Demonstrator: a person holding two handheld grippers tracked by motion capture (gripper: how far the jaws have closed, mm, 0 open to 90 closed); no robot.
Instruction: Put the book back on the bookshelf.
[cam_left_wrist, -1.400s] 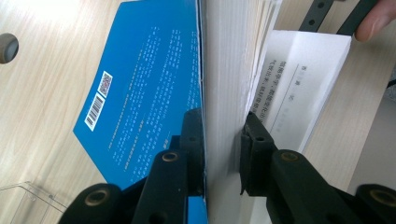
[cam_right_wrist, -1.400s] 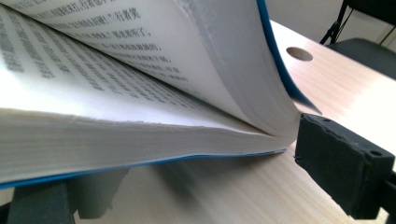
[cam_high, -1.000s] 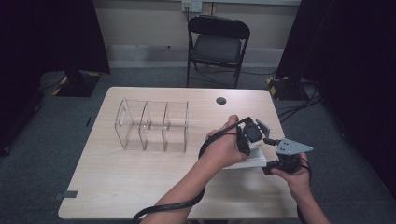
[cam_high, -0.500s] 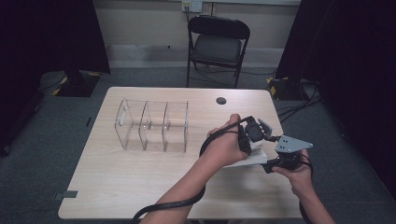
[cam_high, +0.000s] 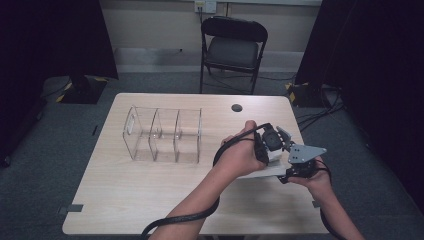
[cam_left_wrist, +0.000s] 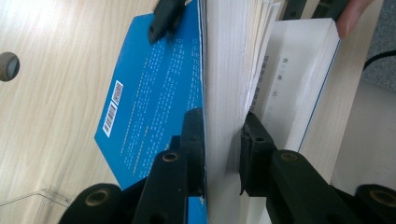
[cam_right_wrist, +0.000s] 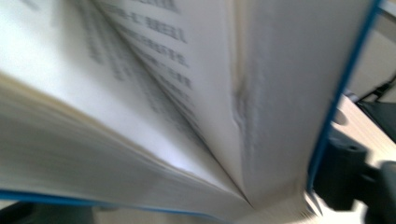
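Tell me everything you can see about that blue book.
The blue book is a thick paperback with white text and barcodes on its cover and cream pages. It stands partly open near the table's right edge. The left gripper is shut on a block of its pages; loose pages fan apart before the right gripper.

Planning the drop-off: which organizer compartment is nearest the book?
The right-end compartment of the clear organizer, seen in the high view. It is closest to the book; the other two lie farther left.
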